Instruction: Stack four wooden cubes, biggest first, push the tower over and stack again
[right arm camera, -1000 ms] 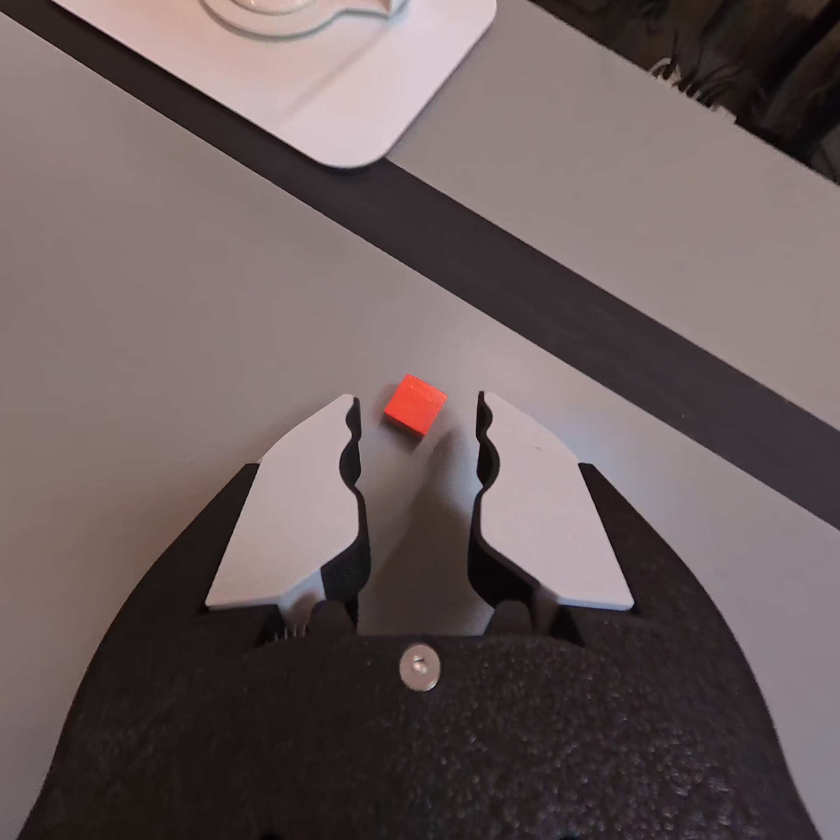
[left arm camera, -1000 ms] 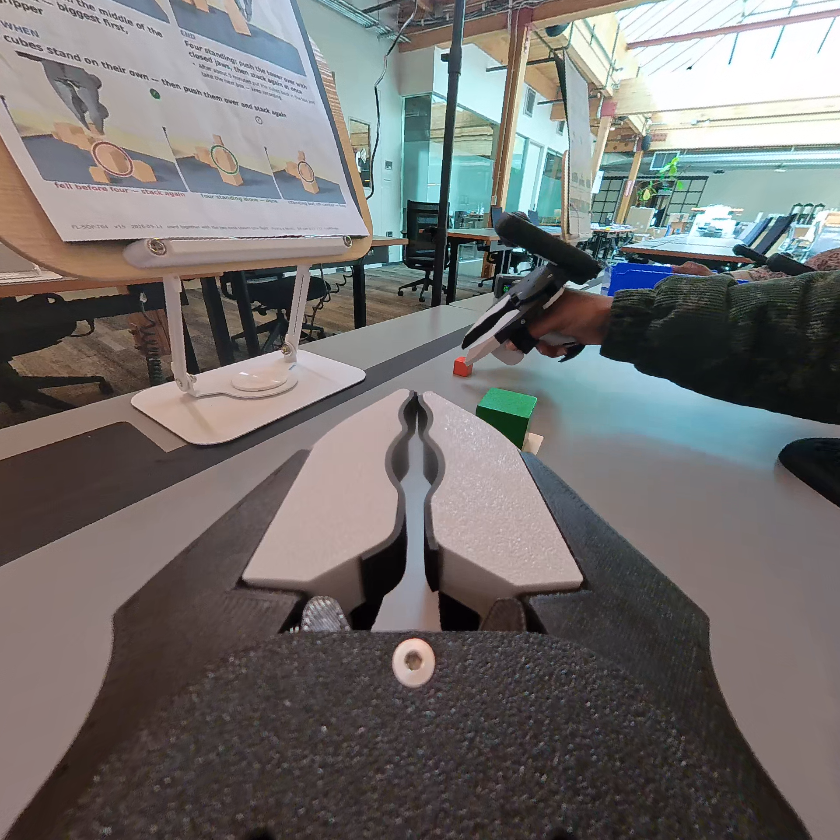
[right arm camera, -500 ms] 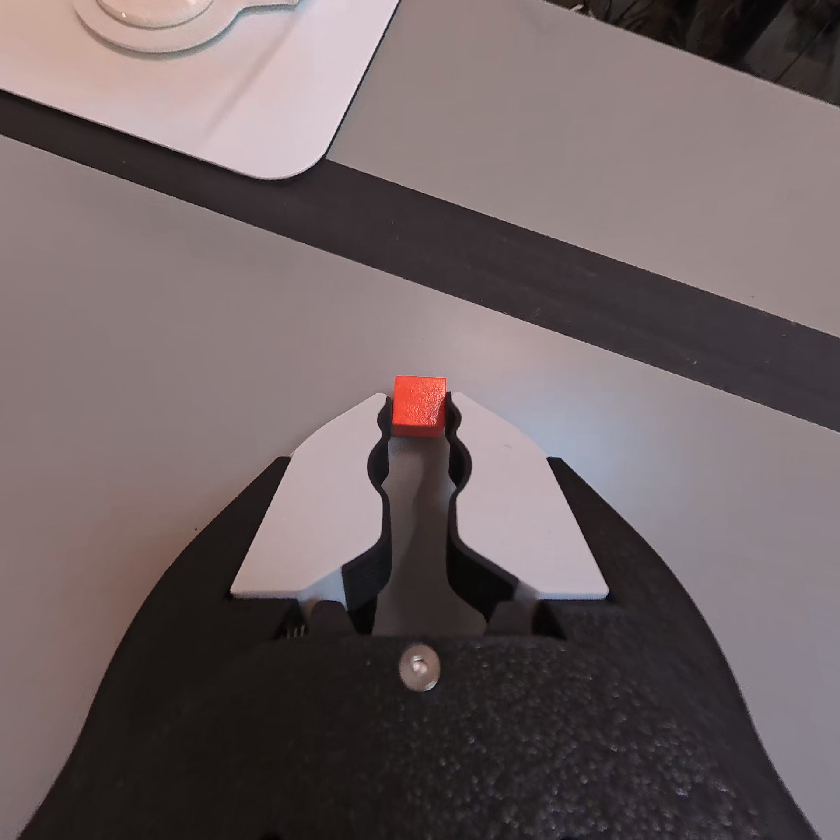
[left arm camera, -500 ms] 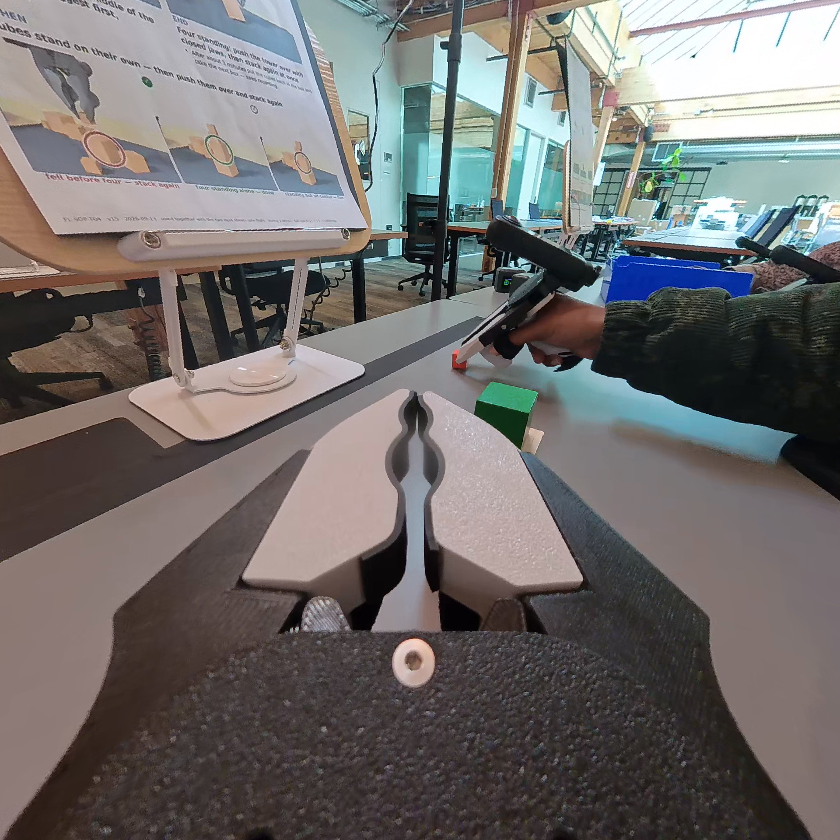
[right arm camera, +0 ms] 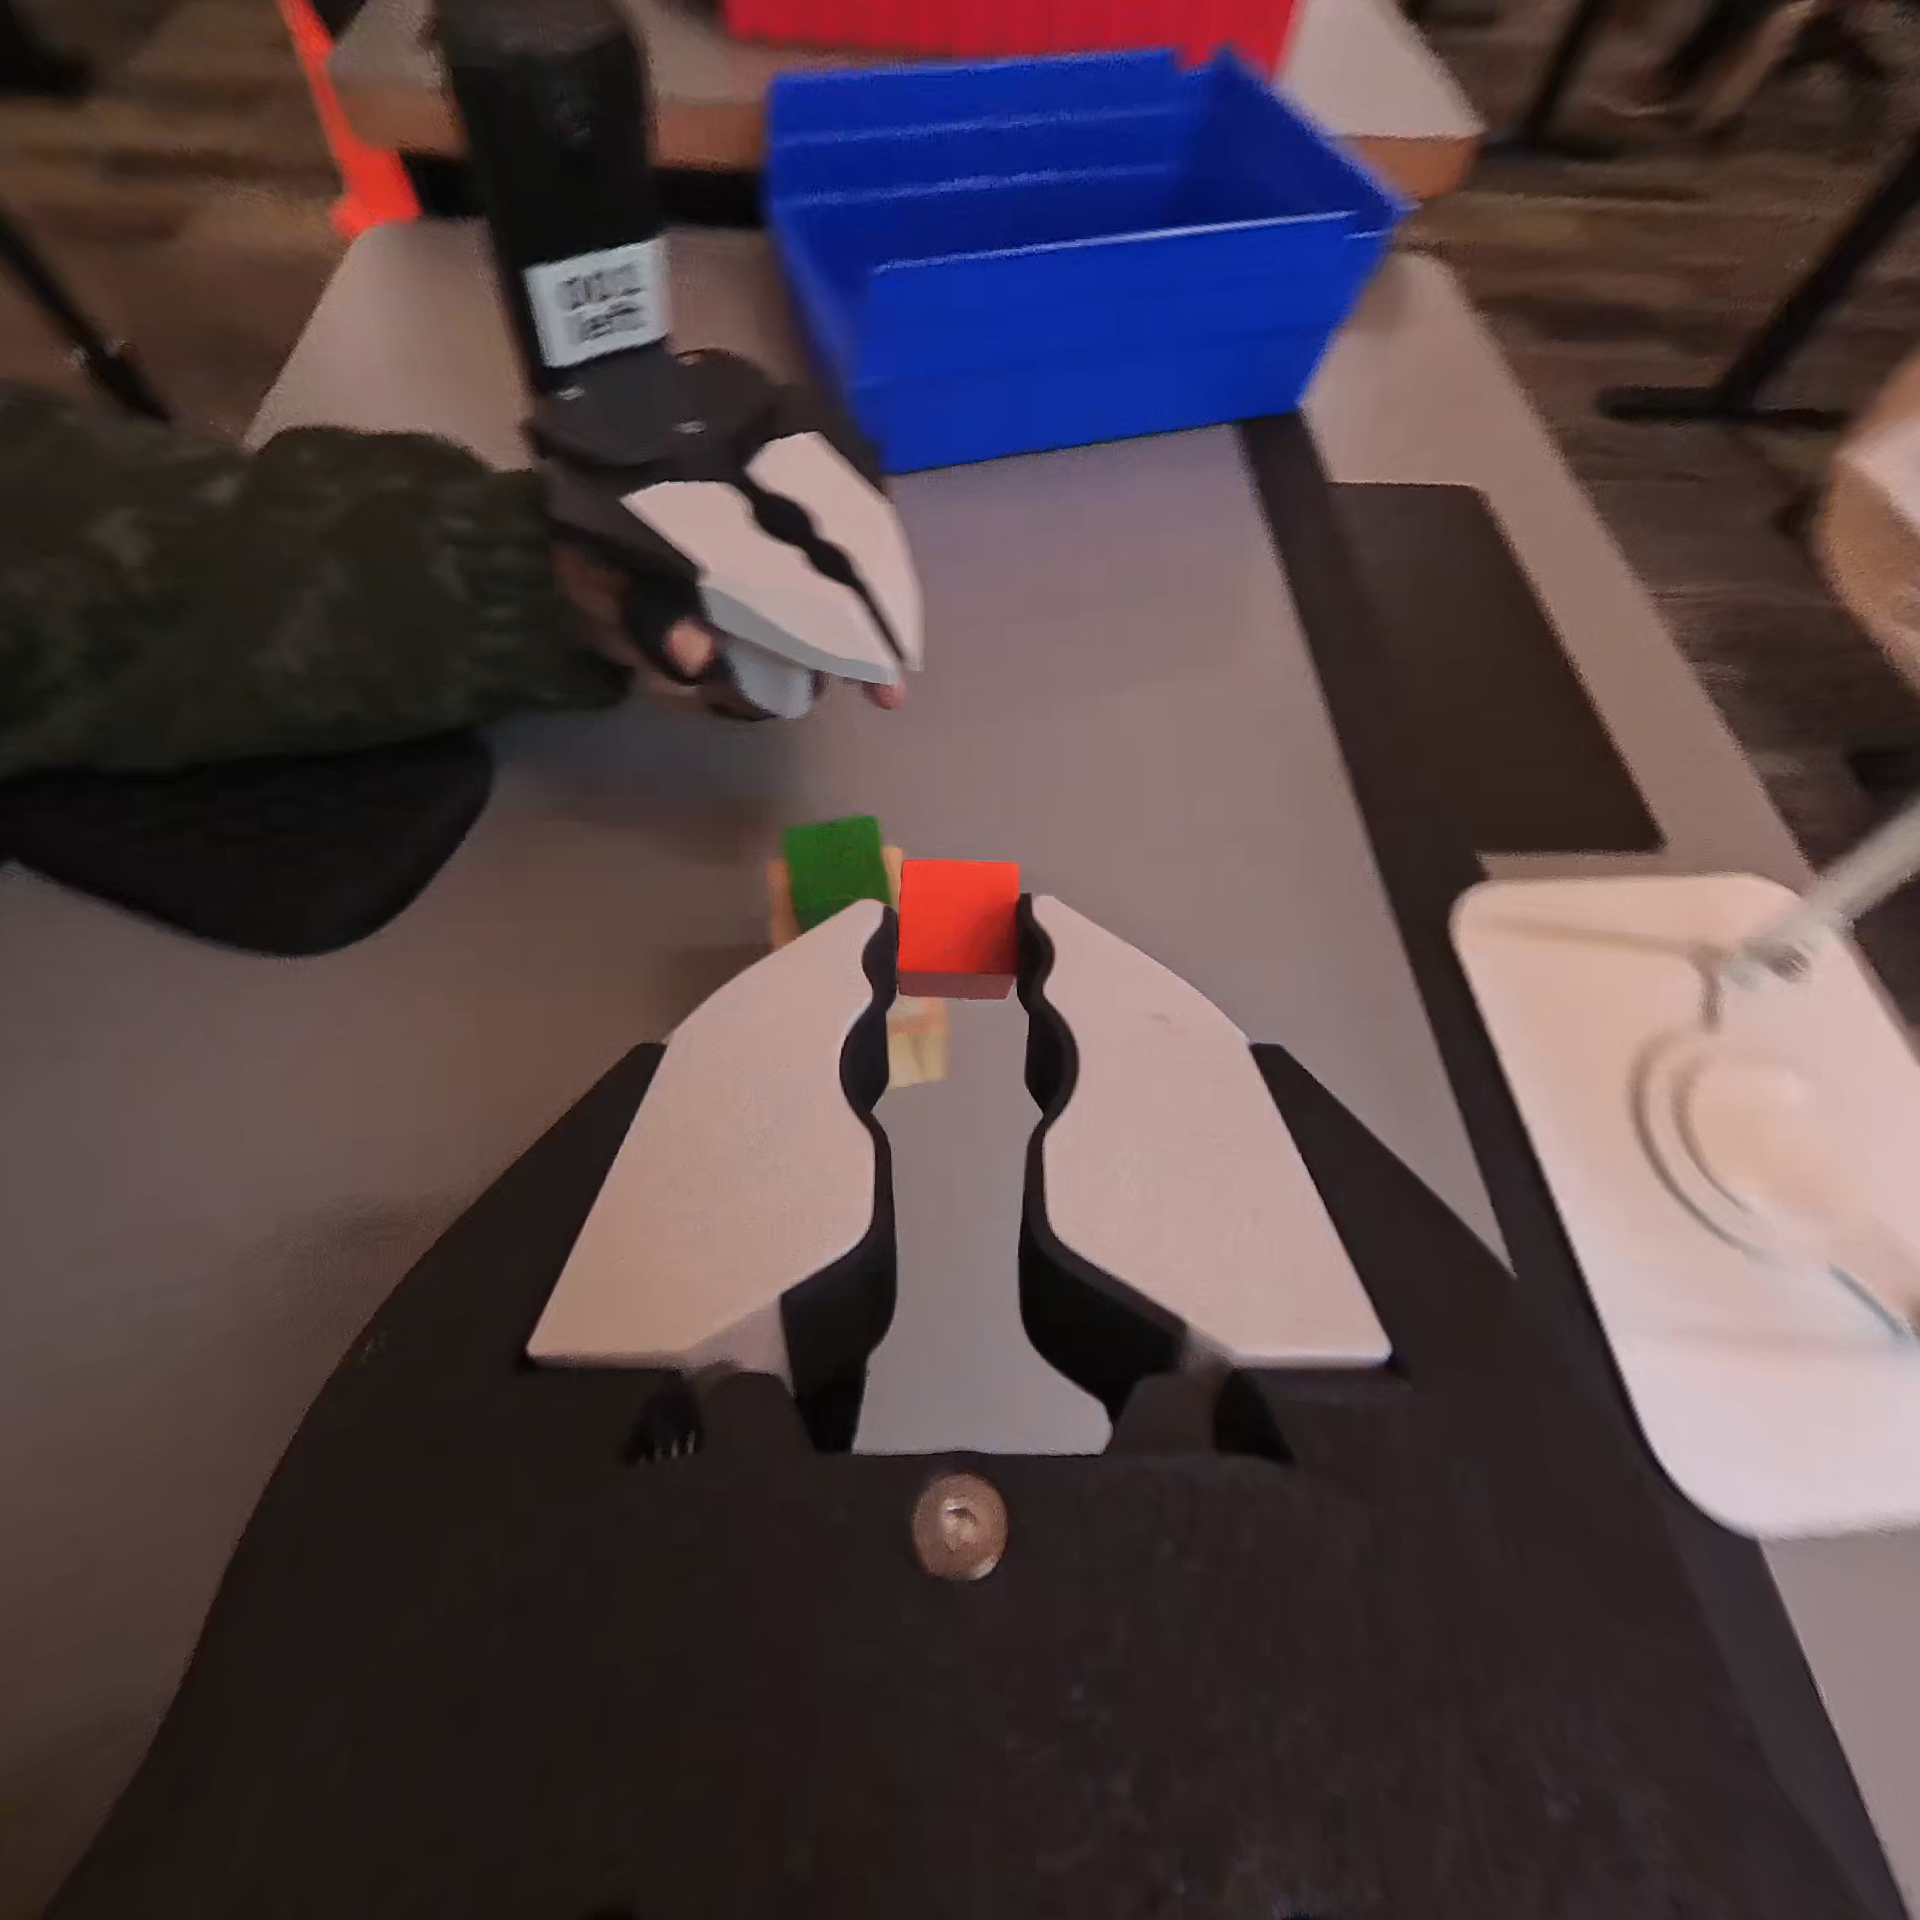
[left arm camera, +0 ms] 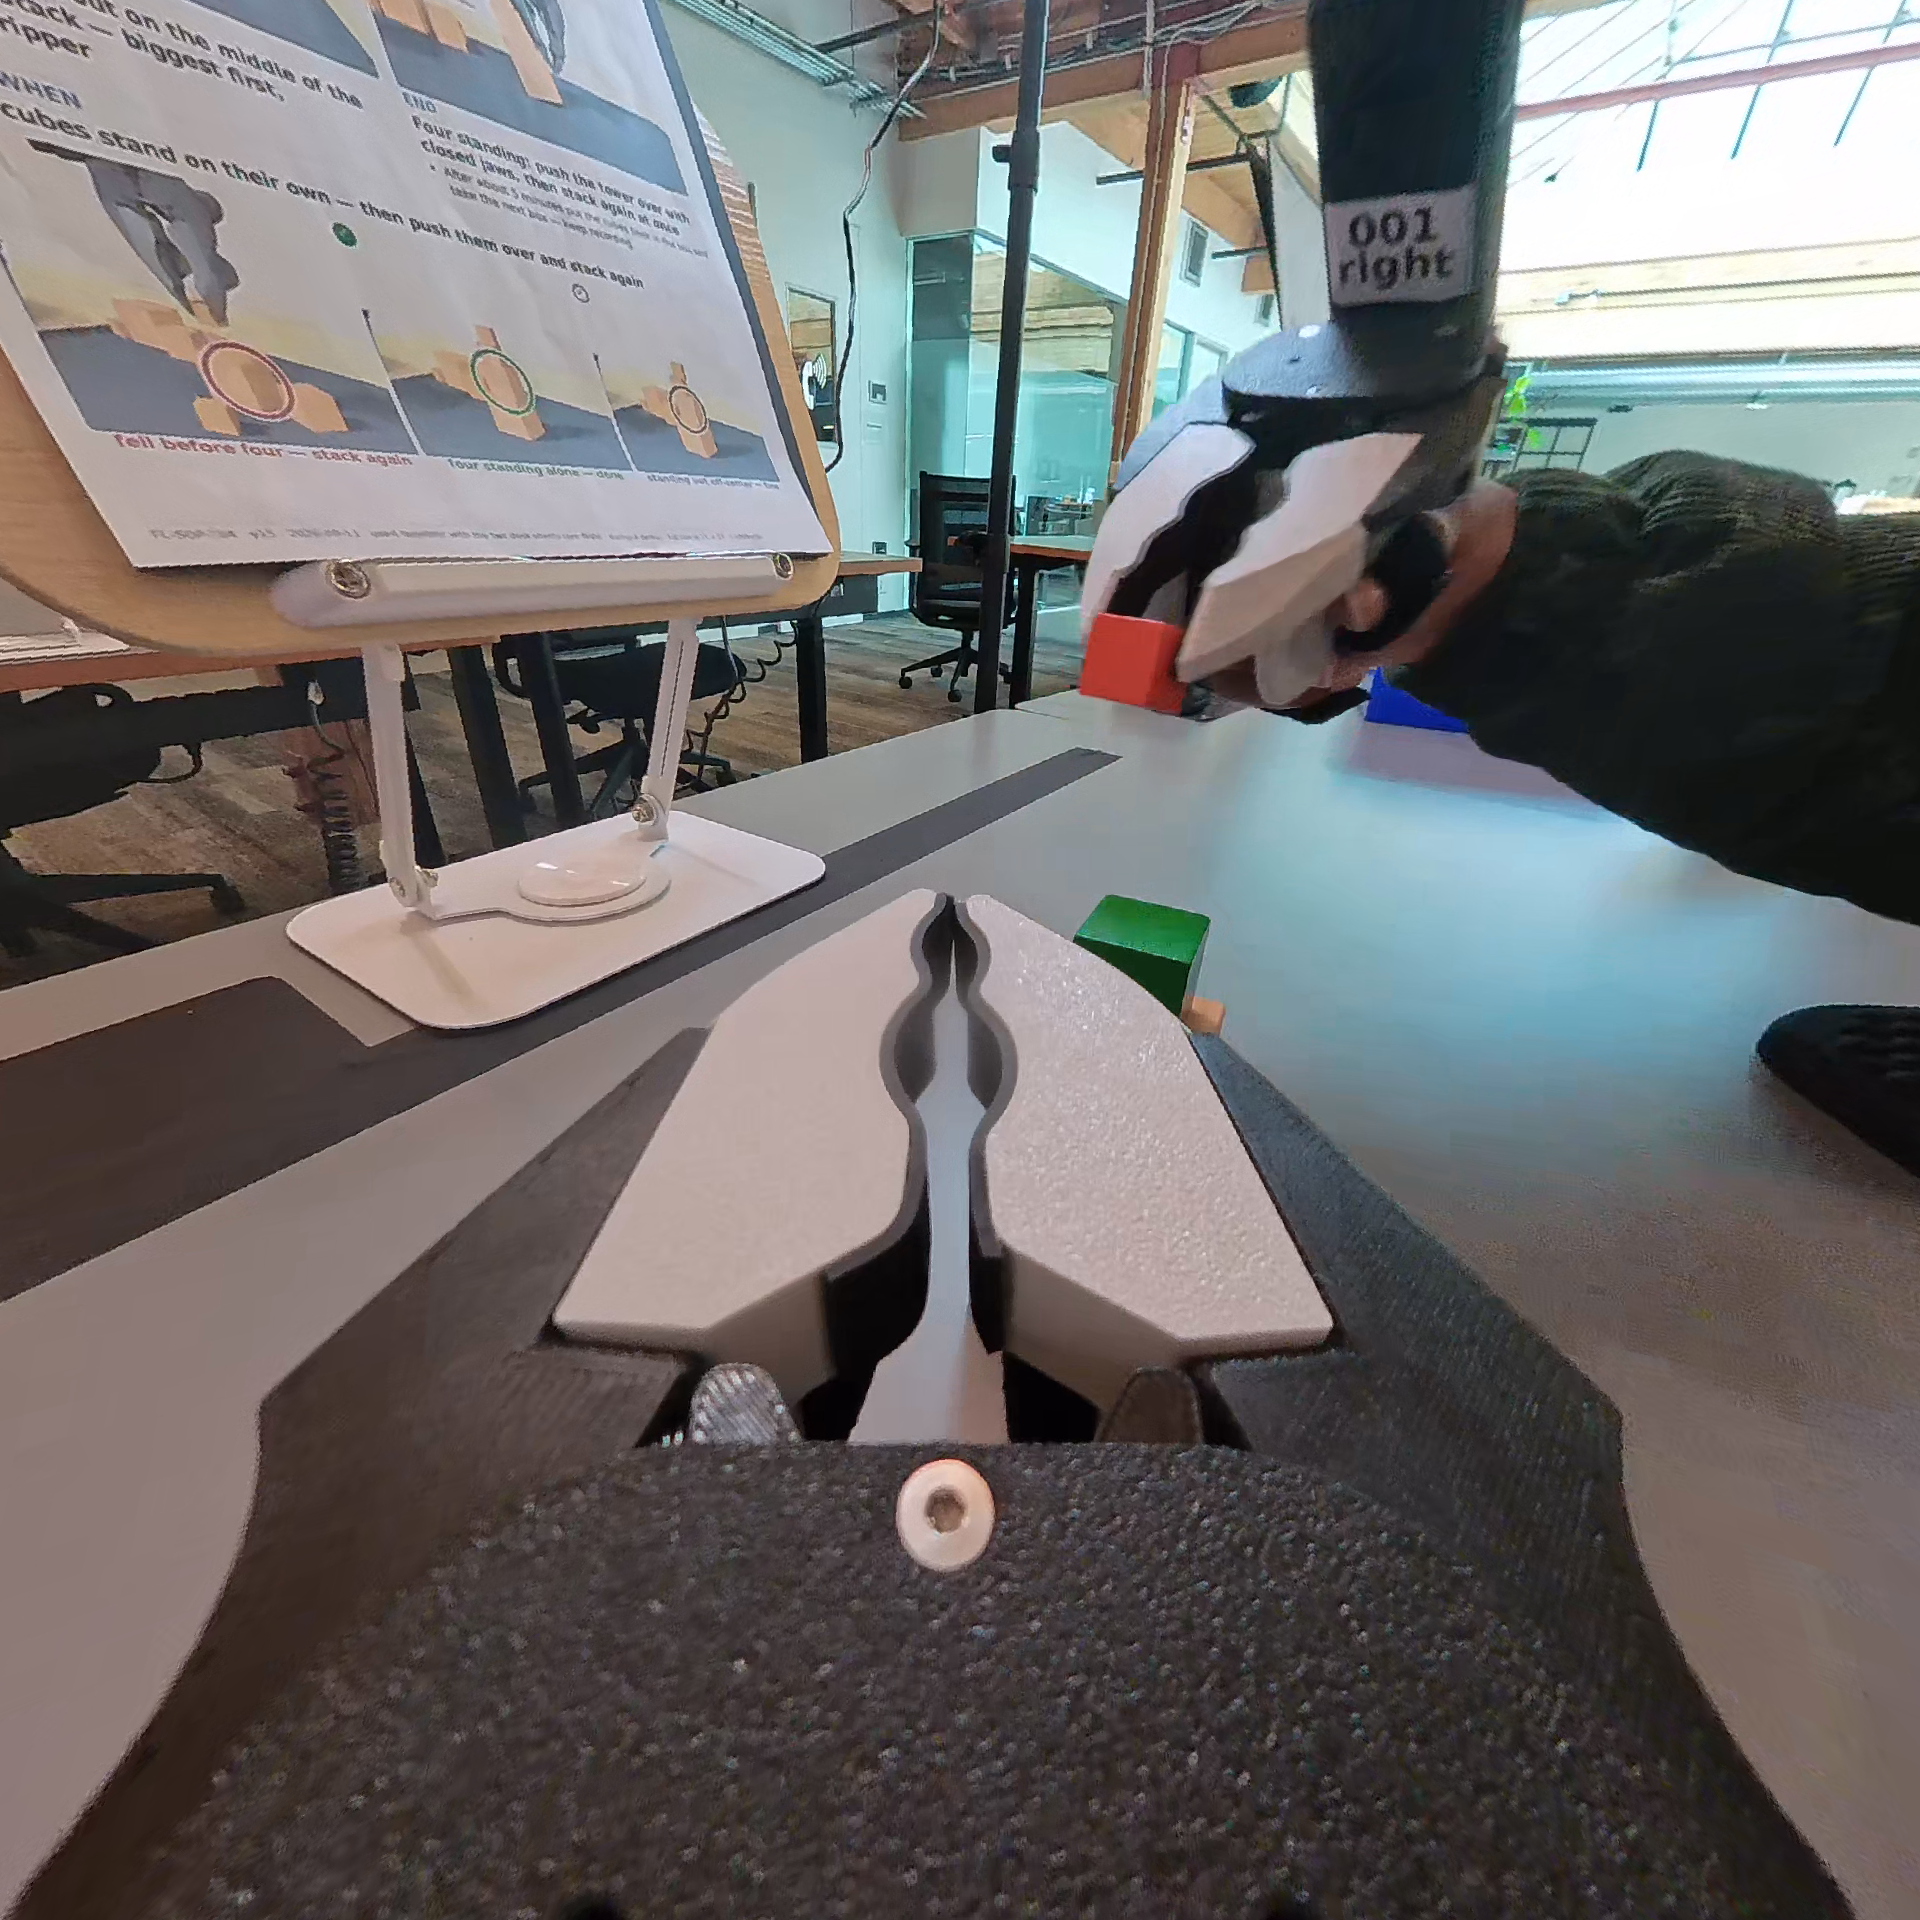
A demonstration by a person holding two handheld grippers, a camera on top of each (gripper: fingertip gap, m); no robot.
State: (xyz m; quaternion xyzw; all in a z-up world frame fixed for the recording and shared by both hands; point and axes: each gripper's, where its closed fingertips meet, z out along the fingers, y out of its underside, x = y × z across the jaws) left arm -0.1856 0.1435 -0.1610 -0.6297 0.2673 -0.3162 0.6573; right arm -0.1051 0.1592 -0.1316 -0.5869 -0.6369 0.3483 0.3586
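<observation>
From your left wrist, the room is a long open workshop with desks, office chairs and bright roof glazing behind a grey table (left arm camera: 1351, 1039) crossed by a dark strip. At ten o'clock a printed sheet (left arm camera: 395, 260) rests on a white stand (left arm camera: 540, 935), tilted back, probably so you can read it while working. Your left tool (left arm camera: 951, 920) lies low over the table with its fingers pressed together on nothing. Just past its tip at one o'clock sits a green cube (left arm camera: 1143, 940), and a sliver of pale wood shows at its foot. At two o'clock your right tool (left arm camera: 1164, 644) hangs clear above the table, tips pointing down, pinching a red cube (left arm camera: 1127, 665) by two opposite faces; that seems a steady way to carry it level.

From your right wrist, blurred, the table runs away toward a blue bin (right arm camera: 1081, 260) at twelve o'clock. Your right tool (right arm camera: 956, 935) is partly closed, both pads against the red cube (right arm camera: 956, 925), which is off the table. Only this view shows what lies below: the green cube (right arm camera: 836, 868) rests on a pale wooden block (right arm camera: 777, 904), and another pale wooden piece (right arm camera: 920, 1044) lies under the red one. It also shows your left tool (right arm camera: 902, 655) from the front at eleven o'clock, closed and empty.
</observation>
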